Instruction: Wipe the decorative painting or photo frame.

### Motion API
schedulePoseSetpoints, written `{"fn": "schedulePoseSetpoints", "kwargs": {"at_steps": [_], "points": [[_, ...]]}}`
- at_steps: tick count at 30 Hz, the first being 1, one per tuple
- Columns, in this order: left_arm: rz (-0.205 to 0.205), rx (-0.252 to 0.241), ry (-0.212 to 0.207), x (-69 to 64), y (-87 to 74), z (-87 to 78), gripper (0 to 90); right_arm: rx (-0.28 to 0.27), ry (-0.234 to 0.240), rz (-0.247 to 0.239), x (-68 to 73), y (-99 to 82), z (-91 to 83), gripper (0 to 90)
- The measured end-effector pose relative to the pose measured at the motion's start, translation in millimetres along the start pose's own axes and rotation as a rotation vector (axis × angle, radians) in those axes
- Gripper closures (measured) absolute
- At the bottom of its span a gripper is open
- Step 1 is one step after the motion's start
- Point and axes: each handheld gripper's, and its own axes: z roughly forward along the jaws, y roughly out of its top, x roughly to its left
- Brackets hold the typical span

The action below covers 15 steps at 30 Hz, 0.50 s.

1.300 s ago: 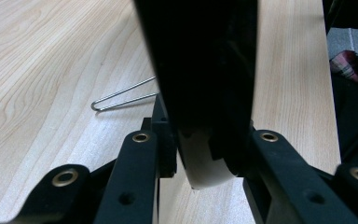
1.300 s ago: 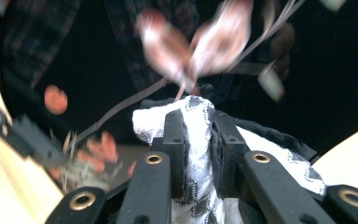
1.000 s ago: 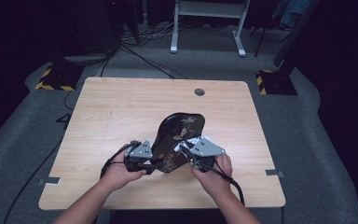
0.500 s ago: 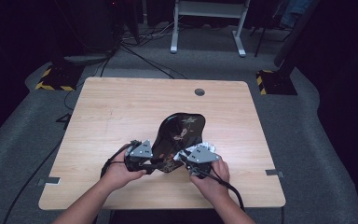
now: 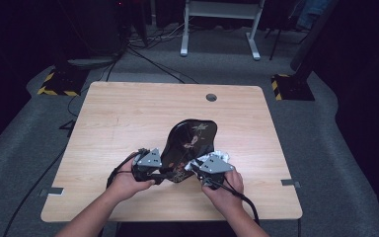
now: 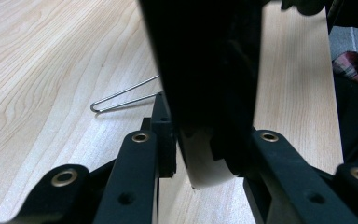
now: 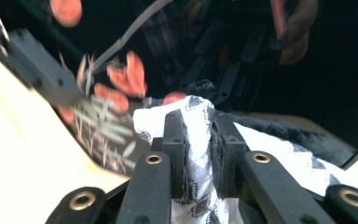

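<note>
A glossy black tray [image 5: 190, 140] with red flowers and pale leaves stands tilted on the wooden table [image 5: 128, 113], its near edge raised. My left gripper [image 5: 164, 173] is shut on the tray's near left edge; in the left gripper view the dark tray [image 6: 205, 70] rises between the jaws of that gripper [image 6: 205, 135]. My right gripper [image 5: 197, 168] is shut on a white patterned cloth [image 5: 220, 155]. In the right gripper view the cloth [image 7: 279, 154] bunches around the gripper [image 7: 198, 121] and lies against the tray's shiny face [image 7: 121, 74].
A bent metal wire [image 6: 121, 98] lies on the table beside the tray. A round cable hole [image 5: 211, 97] sits near the table's far edge. Beyond the table are a white desk frame [image 5: 222, 24], hazard-striped bases [image 5: 59, 84] and floor cables.
My right gripper has come down and nearer to the person with the cloth, along the tray's near right part. The left gripper and the tray have held still.
</note>
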Motion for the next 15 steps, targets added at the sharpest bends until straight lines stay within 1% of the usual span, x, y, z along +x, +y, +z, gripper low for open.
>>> {"fn": "schedulePoseSetpoints", "kwargs": {"at_steps": [2,4,6,7,9,10,12,13,14,15], "points": [[-0.001,-0.001,-0.001,0.1,0.0,0.1,72.7,0.006,-0.007,-0.004,-1.9,4.1,-1.8,79.0],[-0.002,-0.002,-0.002,0.2,-0.1,0.1,72.6,-0.011,-0.016,-0.001,-5.3,11.4,-5.9,79.0],[-0.002,-0.001,-0.004,0.4,-0.1,0.1,72.6,-0.050,-0.034,-0.005,-12.4,23.1,-13.2,79.0],[-0.001,-0.002,-0.005,0.4,-0.1,0.2,72.6,-0.063,-0.042,-0.006,-14.3,26.0,-15.2,79.0],[0.000,-0.001,-0.004,0.3,-0.1,0.3,72.7,-0.081,-0.049,0.009,-18.0,30.0,-19.2,79.0],[0.001,-0.001,-0.004,0.3,0.0,0.2,72.7,-0.087,-0.044,0.019,-18.6,29.2,-19.2,79.0],[0.000,-0.001,-0.004,0.2,-0.1,0.3,72.6,-0.089,-0.043,0.020,-18.0,27.1,-18.5,79.0],[0.000,-0.001,-0.003,0.2,0.0,0.3,72.7,-0.079,-0.044,0.017,-16.4,22.9,-16.1,79.0],[0.001,-0.001,-0.003,0.1,0.0,0.3,72.6,-0.050,-0.037,0.019,-13.4,13.4,-10.8,79.0],[0.000,-0.001,-0.003,0.0,0.0,0.3,72.6,-0.041,-0.036,0.020,-12.7,9.6,-8.8,79.0]]}}
